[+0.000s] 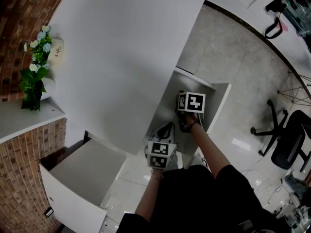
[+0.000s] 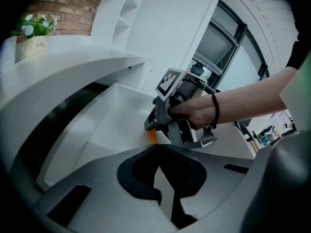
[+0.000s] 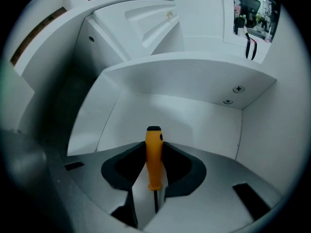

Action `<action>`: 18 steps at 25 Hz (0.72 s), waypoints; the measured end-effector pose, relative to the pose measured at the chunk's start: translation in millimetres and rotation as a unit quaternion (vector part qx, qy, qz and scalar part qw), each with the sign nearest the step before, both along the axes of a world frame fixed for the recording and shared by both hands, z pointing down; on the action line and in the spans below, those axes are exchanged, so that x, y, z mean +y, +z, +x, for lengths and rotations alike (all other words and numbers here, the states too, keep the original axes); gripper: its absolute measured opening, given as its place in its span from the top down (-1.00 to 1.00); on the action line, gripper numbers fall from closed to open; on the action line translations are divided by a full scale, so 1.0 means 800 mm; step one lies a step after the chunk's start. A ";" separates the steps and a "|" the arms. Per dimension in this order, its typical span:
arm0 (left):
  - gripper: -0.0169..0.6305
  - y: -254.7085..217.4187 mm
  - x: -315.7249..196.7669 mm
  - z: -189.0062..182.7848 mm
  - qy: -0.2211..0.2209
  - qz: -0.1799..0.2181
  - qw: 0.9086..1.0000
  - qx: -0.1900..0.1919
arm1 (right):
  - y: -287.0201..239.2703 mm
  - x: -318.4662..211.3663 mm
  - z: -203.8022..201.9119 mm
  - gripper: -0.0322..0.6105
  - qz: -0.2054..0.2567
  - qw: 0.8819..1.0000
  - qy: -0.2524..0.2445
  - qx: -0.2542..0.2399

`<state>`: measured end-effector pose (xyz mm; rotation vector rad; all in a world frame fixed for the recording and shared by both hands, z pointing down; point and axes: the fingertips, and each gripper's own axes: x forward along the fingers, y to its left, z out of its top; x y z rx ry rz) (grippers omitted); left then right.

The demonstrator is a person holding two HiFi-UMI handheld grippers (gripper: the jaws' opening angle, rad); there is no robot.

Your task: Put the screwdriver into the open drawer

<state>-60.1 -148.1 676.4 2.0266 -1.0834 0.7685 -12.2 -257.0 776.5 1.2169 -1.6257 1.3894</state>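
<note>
Between the jaws of the right gripper (image 3: pixel 154 148) sits the screwdriver (image 3: pixel 154 161). The jaws are closed on its orange handle, whose black cap points forward, and the thin metal shaft runs back between the pads. I judge the tool to be light and stiff. The plastic handle looks smooth, so it may slip or turn in a weak grip. The thick handle is the right place to hold it, because the shaft is too thin for these pads. Just below and ahead of the tool is the open drawer (image 3: pixel 194 115), white, and nothing shows on the part of its floor that is in view. The screwdriver hangs above it and does not yet touch it. The left gripper (image 2: pixel 156 168) waits near the drawer's front with its jaws drawn together and holds nothing. Farther left, a second drawer (image 1: pixel 82 169) also stands open.
</note>
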 end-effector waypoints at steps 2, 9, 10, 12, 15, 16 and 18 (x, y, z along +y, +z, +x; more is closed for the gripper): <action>0.92 0.001 0.000 0.001 -0.005 0.000 1.000 0.005 | 0.003 0.000 0.002 0.54 -0.002 1.000 -0.001 0.007; 0.92 0.002 0.000 0.002 -0.007 -0.001 1.000 0.004 | 0.006 0.000 0.005 0.54 0.002 1.000 0.006 0.015; 0.92 0.002 0.000 0.002 -0.008 -0.001 1.000 0.003 | 0.007 0.000 0.005 0.54 0.004 1.000 0.006 0.017; 0.92 0.003 0.000 0.001 -0.009 -0.001 1.000 0.002 | 0.007 -0.002 0.005 0.54 0.009 1.000 0.009 0.020; 0.92 0.002 -0.001 0.001 -0.011 0.000 1.000 0.002 | 0.005 -0.006 0.007 0.53 0.011 1.000 0.022 0.017; 0.92 0.003 -0.001 0.001 -0.011 0.001 1.000 0.002 | 0.005 -0.007 0.007 0.47 0.010 1.000 0.026 0.015; 0.92 0.003 -0.001 0.002 -0.009 0.005 1.000 0.002 | 0.004 -0.008 0.009 0.43 0.009 0.999 0.028 0.016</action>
